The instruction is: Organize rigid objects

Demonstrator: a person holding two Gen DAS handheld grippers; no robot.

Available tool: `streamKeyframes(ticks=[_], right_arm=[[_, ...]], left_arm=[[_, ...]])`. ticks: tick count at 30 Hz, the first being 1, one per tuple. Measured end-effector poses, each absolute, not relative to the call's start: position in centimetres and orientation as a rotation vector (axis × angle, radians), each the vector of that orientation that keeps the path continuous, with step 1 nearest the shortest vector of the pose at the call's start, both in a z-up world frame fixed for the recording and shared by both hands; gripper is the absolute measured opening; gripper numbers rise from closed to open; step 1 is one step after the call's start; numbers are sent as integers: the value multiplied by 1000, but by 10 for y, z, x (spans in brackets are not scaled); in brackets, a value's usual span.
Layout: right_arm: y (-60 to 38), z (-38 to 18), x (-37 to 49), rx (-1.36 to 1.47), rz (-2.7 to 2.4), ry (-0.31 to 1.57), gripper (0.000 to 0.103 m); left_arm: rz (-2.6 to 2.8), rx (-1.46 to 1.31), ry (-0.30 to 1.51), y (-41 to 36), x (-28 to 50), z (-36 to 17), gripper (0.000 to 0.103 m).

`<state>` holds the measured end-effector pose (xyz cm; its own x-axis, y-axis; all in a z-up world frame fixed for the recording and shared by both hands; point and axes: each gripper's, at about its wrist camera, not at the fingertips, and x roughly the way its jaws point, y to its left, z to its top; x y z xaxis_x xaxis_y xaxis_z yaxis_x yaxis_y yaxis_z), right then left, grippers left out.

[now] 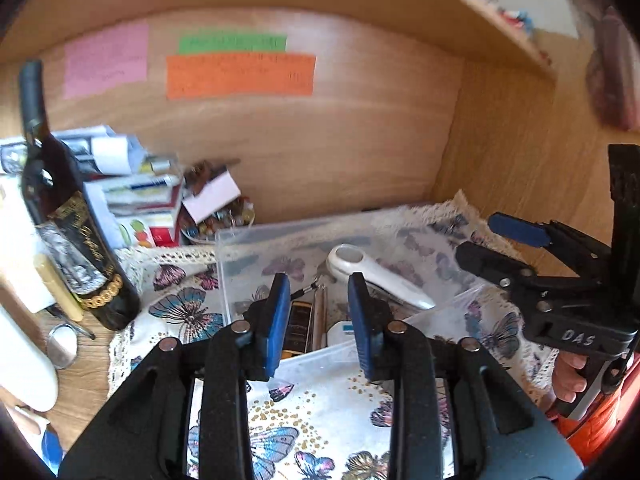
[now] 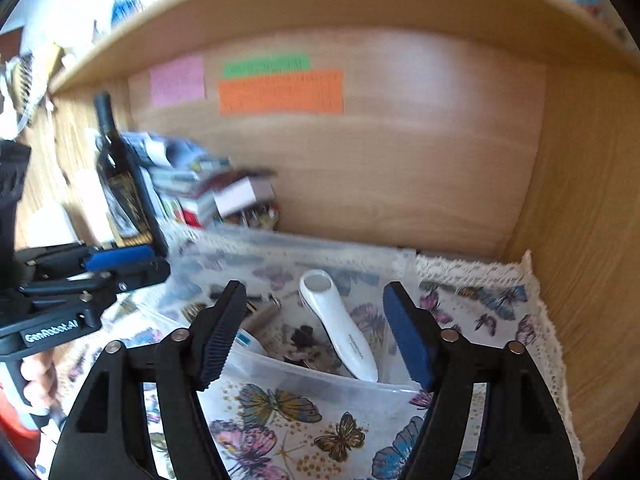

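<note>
With both the left gripper (image 1: pixel 318 320) and right gripper (image 2: pixel 314 330) gaping empty, the white handheld device (image 2: pixel 340 326) lay inside the clear plastic bin (image 2: pixel 320 376), seemingly light, stiff, slick-shelled, best pinched across its narrow handle.

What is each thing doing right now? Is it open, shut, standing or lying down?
Left hand-held gripper: open, empty.
Right hand-held gripper: open, empty.
Clear plastic box: no lid on, things inside.
White handheld device: lying tilted in the box.
Dark bottle: capped, standing, leaning.
Butterfly cloth: spread flat.
</note>
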<state>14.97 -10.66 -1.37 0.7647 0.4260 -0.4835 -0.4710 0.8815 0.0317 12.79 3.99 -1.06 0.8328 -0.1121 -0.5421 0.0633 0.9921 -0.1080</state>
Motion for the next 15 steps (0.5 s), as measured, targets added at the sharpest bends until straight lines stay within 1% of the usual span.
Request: streamKeyframes(ticks=[2, 3, 4, 5, 6, 7, 9, 10, 12, 13, 15], right_arm=[[-112, -2, 134, -81, 494, 459, 72], [-114, 1, 128, -76, 495, 442, 77], [-116, 4, 122, -71, 496, 426, 80], [-118, 8, 115, -63, 496, 407, 83], [-120, 10, 110, -58, 499, 392, 84], [-122, 12, 105, -53, 502, 382, 84], [-126, 15, 96, -43, 503, 365, 85], [-128, 15, 92, -38, 499, 358, 86], [-129, 15, 89, -30, 492, 345, 94], [-130, 15, 86, -26, 487, 337, 98], [-133, 16, 81, -24, 478, 324, 102]], left_arm=[[-90, -86, 554, 37, 117, -3, 34], [-89, -86, 536, 36, 110, 1, 37], [-87, -86, 524, 35, 105, 3, 39], [-83, -87, 510, 34, 100, 6, 43], [-80, -85, 494, 32, 93, 9, 48], [-76, -83, 479, 30, 87, 11, 52], [-58, -79, 445, 27, 74, 15, 66], [-53, -77, 432, 25, 70, 16, 69], [-41, -71, 404, 23, 61, 19, 80], [-37, -70, 395, 21, 56, 20, 82], [-36, -69, 382, 20, 50, 21, 87]])
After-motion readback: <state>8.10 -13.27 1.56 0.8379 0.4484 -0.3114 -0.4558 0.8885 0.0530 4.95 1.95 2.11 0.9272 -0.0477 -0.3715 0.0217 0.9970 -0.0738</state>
